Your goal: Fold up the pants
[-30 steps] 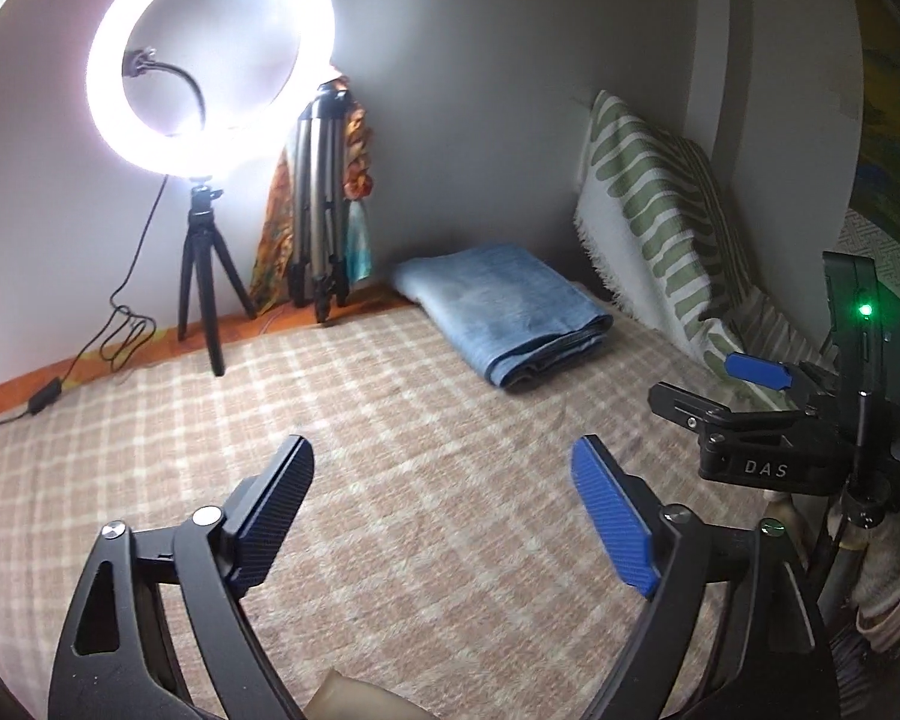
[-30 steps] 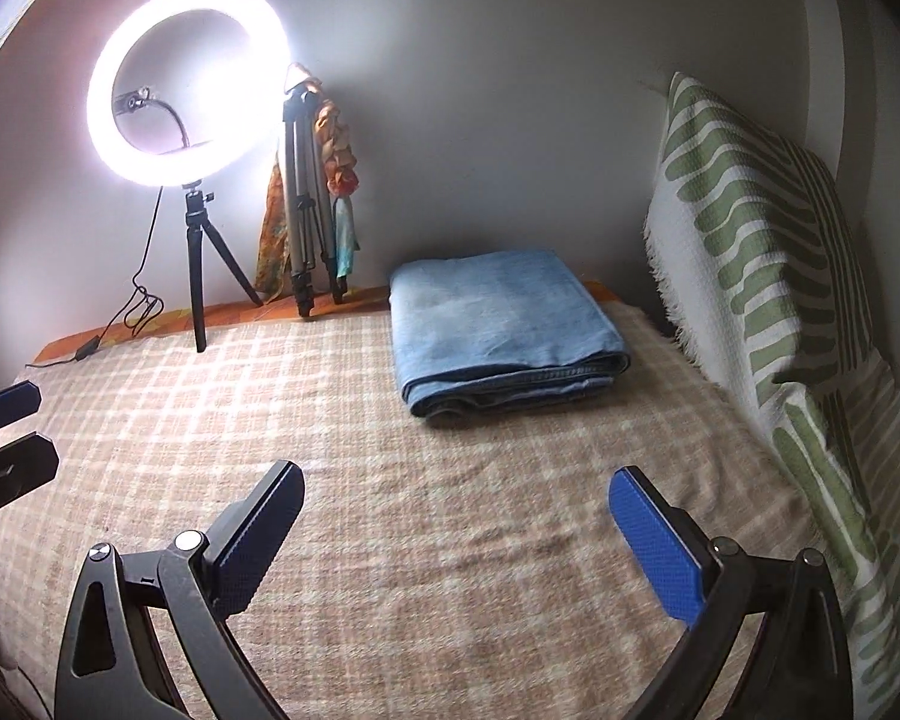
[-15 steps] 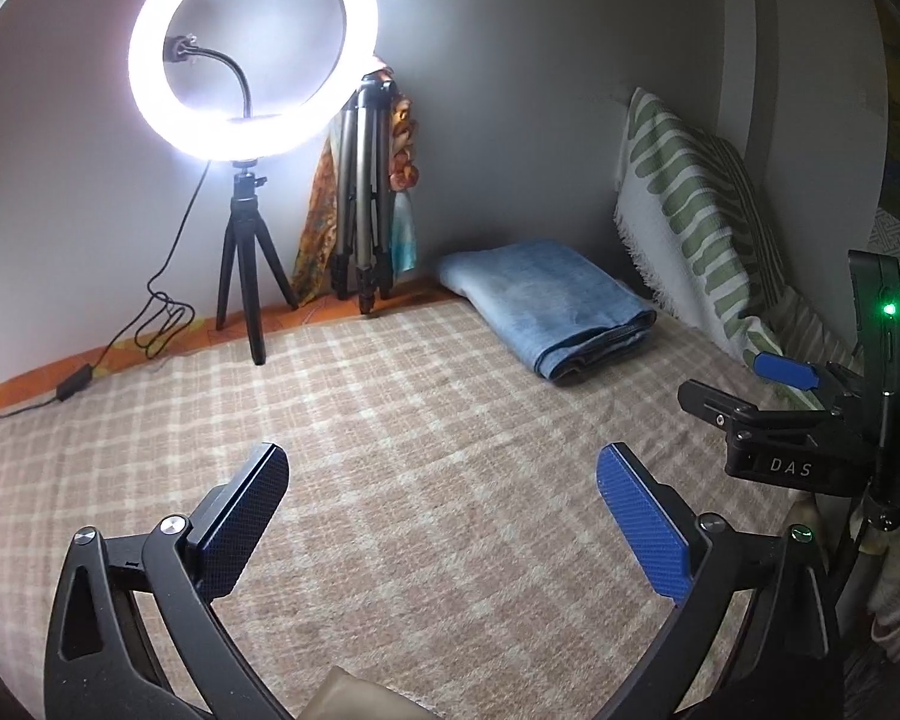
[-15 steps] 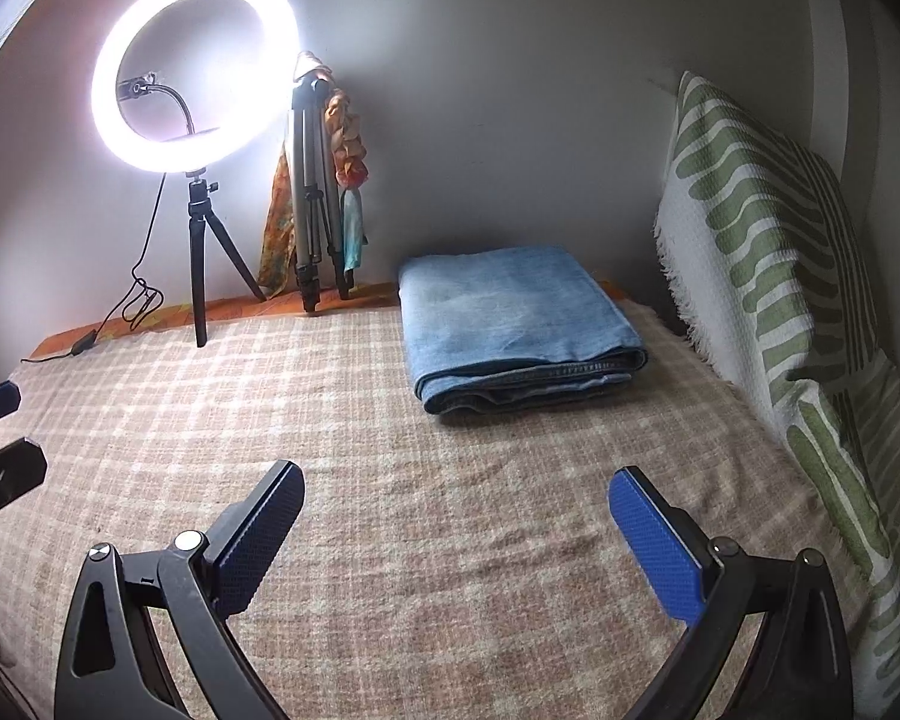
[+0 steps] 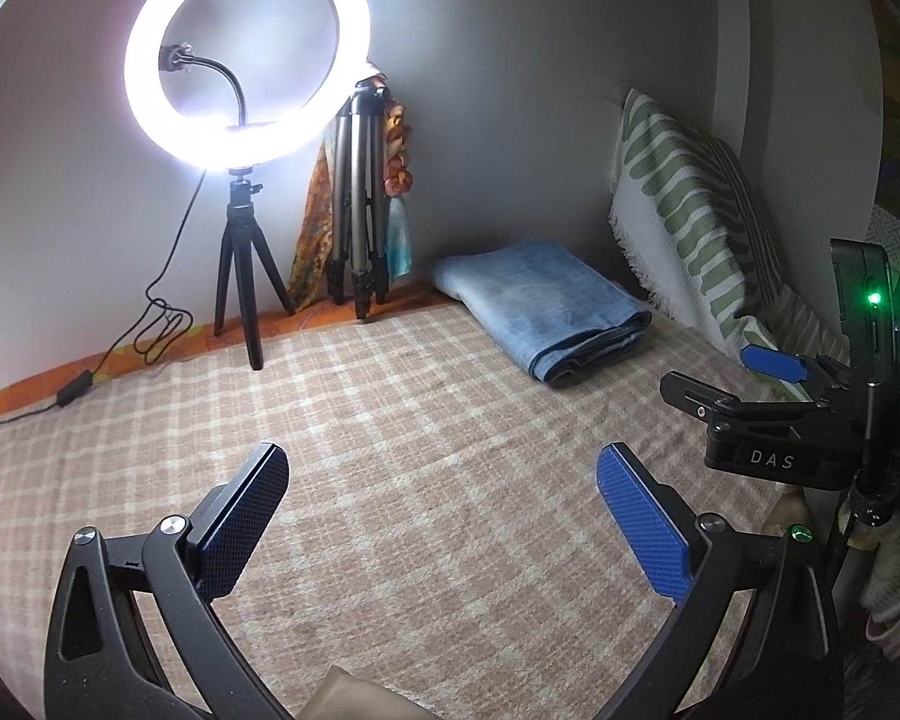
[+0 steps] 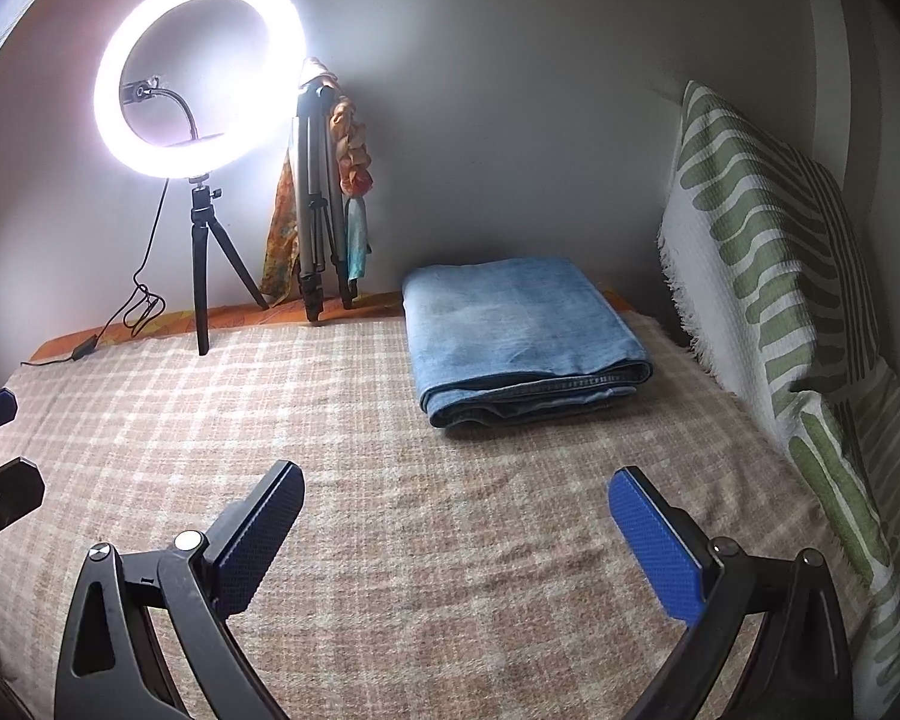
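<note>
Plain grey wall (image 6: 540,90) behind, kinda dim room. Ring light (image 5: 246,54) glowing bright on small black tripod (image 5: 243,276), cable (image 5: 150,324) trailing down from it to inline switch. Second tripod (image 6: 318,204), silver, folded, leaning in against wall just beside it, colourful scarf (image 6: 354,150) draped over top. Bed covered with beige checked blanket (image 6: 390,510), orange sheet (image 5: 30,390) peeking out along wall edge. Green-and-white striped cushion (image 6: 768,252) propped upright on right side.

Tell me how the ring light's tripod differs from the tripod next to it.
The ring light tripod is black with legs spread, standing on its own; the silver tripod has legs folded together and leans at the wall. The first carries the lit ring light; the second only has colourful cloth draped on it. Both stand at the bed's far edge.
</note>
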Motion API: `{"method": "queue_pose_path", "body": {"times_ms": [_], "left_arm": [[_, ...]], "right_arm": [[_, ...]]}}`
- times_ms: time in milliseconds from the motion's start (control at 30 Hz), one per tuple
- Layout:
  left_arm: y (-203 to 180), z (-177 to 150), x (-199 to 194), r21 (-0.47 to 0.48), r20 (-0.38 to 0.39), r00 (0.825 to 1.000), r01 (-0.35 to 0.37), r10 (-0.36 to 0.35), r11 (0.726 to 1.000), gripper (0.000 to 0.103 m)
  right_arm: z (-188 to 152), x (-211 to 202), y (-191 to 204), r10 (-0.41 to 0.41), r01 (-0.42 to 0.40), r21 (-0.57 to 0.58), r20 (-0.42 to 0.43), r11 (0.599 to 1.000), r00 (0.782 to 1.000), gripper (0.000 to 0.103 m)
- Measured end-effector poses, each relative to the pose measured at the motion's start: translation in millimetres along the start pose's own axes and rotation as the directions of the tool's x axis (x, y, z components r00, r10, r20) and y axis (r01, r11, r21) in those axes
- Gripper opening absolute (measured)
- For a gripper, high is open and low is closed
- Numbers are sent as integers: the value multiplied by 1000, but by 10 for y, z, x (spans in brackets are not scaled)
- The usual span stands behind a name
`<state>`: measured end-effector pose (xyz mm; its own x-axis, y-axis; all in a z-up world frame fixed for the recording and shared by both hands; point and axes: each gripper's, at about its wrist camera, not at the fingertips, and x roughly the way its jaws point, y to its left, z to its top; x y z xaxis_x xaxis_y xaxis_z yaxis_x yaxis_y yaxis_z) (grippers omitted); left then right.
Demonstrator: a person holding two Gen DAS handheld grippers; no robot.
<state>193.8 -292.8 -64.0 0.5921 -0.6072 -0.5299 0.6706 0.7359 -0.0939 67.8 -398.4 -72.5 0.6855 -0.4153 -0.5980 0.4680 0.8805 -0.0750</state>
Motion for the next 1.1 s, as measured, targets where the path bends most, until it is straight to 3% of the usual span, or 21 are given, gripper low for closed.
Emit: {"method": "queue_pose_path", "body": {"times_ms": [1100], "left_arm": [[56,5,-43,0,1,1000,-5,5,1000,102]], "right_arm": [[0,79,98,21,-21,13,-17,1000,1000,103]]}}
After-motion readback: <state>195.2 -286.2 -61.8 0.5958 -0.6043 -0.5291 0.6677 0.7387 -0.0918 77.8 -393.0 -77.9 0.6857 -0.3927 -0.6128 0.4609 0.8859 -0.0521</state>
